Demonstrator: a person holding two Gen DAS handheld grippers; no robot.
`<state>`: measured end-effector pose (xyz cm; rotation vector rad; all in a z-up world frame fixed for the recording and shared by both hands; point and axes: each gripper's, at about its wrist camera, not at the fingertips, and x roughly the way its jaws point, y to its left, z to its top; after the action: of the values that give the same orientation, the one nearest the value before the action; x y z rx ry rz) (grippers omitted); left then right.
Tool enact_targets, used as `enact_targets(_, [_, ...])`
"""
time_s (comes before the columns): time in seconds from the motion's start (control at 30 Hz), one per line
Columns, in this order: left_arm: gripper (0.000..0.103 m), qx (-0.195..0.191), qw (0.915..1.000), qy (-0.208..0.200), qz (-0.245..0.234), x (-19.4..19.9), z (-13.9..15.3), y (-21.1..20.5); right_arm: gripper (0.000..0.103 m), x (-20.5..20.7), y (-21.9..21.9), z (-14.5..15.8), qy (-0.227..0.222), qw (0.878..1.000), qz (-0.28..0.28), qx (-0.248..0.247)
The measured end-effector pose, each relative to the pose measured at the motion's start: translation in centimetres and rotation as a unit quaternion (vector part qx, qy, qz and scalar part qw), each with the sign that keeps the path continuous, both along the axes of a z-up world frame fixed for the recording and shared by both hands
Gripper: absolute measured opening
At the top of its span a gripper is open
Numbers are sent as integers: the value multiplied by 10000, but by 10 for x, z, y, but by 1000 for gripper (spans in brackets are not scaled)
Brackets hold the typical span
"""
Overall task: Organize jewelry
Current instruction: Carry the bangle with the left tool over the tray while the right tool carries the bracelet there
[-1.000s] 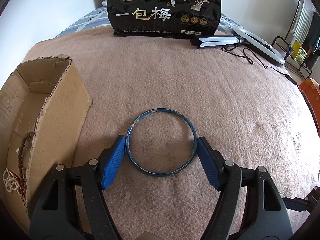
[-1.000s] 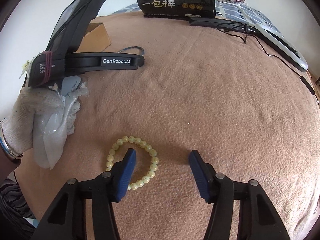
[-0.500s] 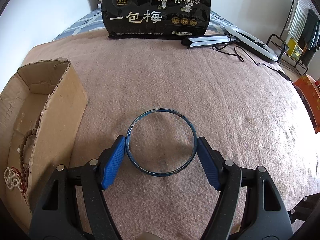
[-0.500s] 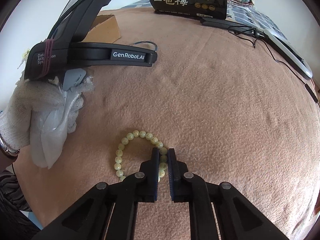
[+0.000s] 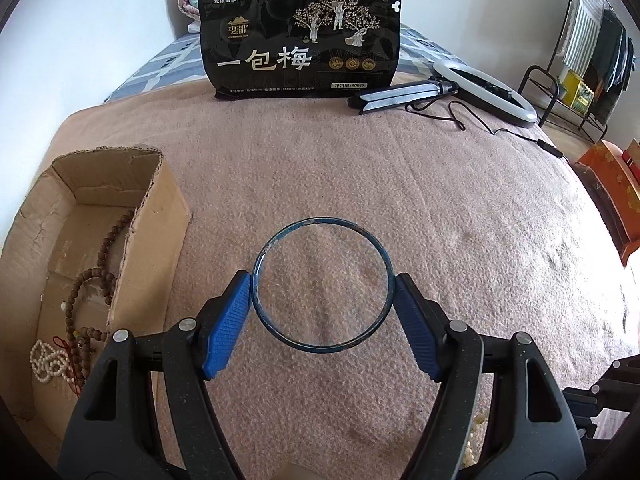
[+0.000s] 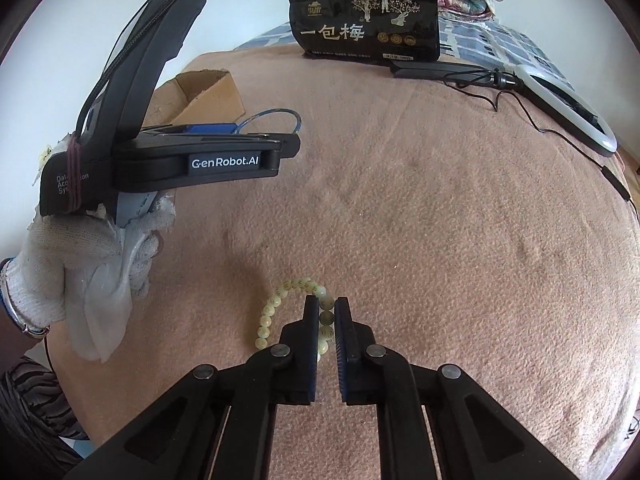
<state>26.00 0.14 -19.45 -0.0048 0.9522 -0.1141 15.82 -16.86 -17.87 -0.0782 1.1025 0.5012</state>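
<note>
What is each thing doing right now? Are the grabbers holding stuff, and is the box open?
Left gripper: clamped across the blue bangle.
Blue bangle: held by its outer edges.
Right gripper: shut on the pale bead bracelet.
Pale bead bracelet: pinched on one side, the rest on the blanket.
Cardboard box: open-topped, holding brown beads and white beads.
Snack bag: upright.

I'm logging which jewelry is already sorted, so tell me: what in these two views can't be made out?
- Cardboard box, left wrist view: its near wall and the frame edge hide part of the brown bead strand and white bead strand.
- Yellow bead bracelet, right wrist view: the right gripper covers its near side.
- Blue bangle, right wrist view: mostly behind the left gripper.
</note>
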Motion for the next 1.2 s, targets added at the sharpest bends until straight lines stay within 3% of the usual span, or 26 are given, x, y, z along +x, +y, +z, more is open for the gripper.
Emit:
enact_targets(0.63, [73,-137,9994,-291,-119,-34,53,16,5,-6,-1,39,-514,9985,-196,27])
enact_targets(1.2, [73,-183,9983,-537,107,-69,88,63,5,-6,5,65,-815,9962,-289,67])
